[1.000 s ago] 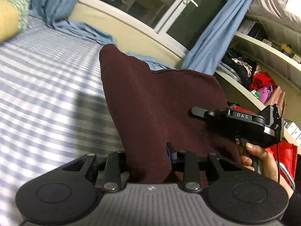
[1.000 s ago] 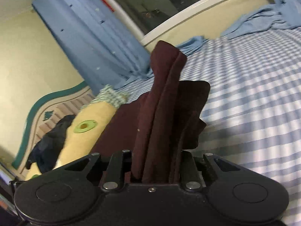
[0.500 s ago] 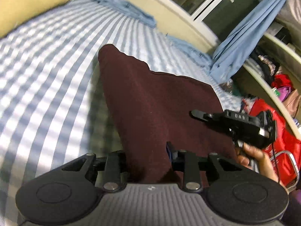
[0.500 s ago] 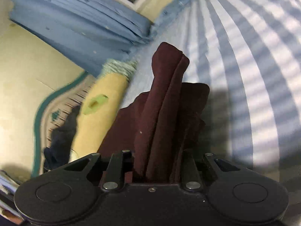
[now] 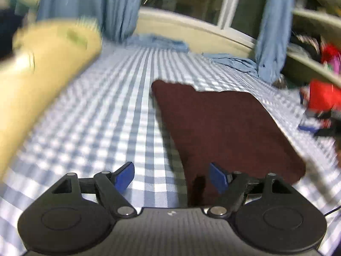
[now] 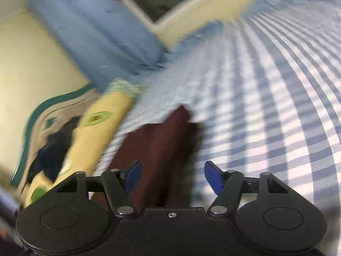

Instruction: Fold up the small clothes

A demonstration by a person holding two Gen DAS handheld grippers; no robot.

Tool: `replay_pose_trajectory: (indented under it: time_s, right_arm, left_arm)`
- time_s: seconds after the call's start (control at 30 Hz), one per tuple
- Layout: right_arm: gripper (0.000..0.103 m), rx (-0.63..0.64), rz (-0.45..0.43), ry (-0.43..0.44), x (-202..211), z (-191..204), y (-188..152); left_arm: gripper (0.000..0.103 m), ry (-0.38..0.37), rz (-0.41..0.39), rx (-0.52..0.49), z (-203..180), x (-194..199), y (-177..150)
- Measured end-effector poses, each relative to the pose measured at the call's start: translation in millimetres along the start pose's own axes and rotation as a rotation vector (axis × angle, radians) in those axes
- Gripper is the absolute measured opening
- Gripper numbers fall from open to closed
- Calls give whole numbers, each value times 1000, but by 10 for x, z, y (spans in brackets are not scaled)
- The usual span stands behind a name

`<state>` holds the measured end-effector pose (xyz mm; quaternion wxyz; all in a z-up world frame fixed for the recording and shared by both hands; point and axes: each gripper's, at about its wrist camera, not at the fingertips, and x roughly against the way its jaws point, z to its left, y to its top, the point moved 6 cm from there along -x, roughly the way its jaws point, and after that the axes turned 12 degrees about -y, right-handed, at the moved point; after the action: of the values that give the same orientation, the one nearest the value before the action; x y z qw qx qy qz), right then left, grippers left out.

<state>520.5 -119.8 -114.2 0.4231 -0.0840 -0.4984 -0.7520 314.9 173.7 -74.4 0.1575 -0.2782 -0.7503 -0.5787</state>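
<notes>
A dark maroon garment [image 5: 223,128] lies folded flat on the blue-and-white checked bed sheet [image 5: 110,117]. My left gripper [image 5: 171,176] is open just above the sheet, with the cloth's near corner between its blue pads and under the right one. In the right wrist view the same garment [image 6: 162,149] lies on the sheet, its near end between the open jaws of my right gripper [image 6: 172,176]. Neither gripper holds the cloth. Both views are blurred by motion.
A long yellow bolster pillow [image 5: 42,72] lies along the left of the bed, also in the right wrist view [image 6: 96,136]. Blue curtains [image 5: 100,6] and a window ledge stand at the back. Shelves with red items [image 5: 321,96] are on the right.
Both grippers were shut on the raised maroon garment. They lowered it onto the sheet, opened and let go. The cloth now lies flat.
</notes>
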Motion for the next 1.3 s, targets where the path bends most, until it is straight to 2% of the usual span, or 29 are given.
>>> replay_pose_trajectory:
  time_s: [0.03,0.13,0.2,0.23,0.33,0.4,0.43,0.5,0.57,0.63,0.67,0.7,0.73,0.77,0.87,0.97,1.03,1.13,1.2,1.3]
  right_arm:
    - [81,27,-14,29,119,106,-72]
    - [81,46,-46,143,248,435,-254]
    - [80,7,-38,213,149,584,-312]
    - [80,-11,-19,242,35,661,-332]
    - [77,-44,55,255,-344,738,-442]
    - [72,-36,76,194,-539,655,-526]
    - [59,-12,79,162,-593,573,-582]
    - [31,24,78,153,-647,419,-646]
    - [27,-15,97,158,-626,288,-645]
    - [36,-34,131,162,-541,280,-556]
    - [50,-21,118,167,-459,312,-509]
    - [59,1,79,180,-370,371,-406]
    - [73,22,37,185,-326,440,-273]
    - [79,38,-2,177,-309,497,-120]
    - [82,2,-44,181,-515,574,340]
    - [82,-61,13,191,-960,509,607]
    - [81,-78,43,170,-1228,420,666]
    - [65,-142,77,86,-1593,50,630]
    - [33,-181,95,57,-1778,-152,555]
    - [30,-233,82,80,-1799,-285,487]
  left_arm:
    - [80,10,-17,-37,-133,56,14]
    - [81,-67,-43,-85,-499,31,77]
    - [82,-112,-13,-118,-689,-106,65]
    - [82,-112,7,-133,-738,-185,24]
    - [82,-96,80,-147,-776,-433,-157]
    - [82,-85,108,-143,-731,-508,-287]
    - [82,-88,107,-141,-705,-505,-338]
    - [82,-95,87,-144,-702,-420,-374]
    - [82,-100,63,-133,-690,-369,-324]
    - [82,-93,25,-127,-688,-281,-276]
    - [82,-88,2,-125,-694,-248,-220]
    - [82,-78,-24,-126,-703,-199,-184]
    - [82,-60,-57,-127,-706,-156,-138]
    - [82,-51,-77,-126,-709,-127,-99]
    - [83,-44,-111,-113,-725,-44,-32]
    - [84,-56,-110,-87,-719,7,-23]
    - [84,-50,-106,-73,-694,29,-40]
    - [84,-31,-97,-71,-656,84,-82]
    - [84,-25,-88,-71,-642,99,-107]
    - [84,-20,-87,-68,-656,124,-118]
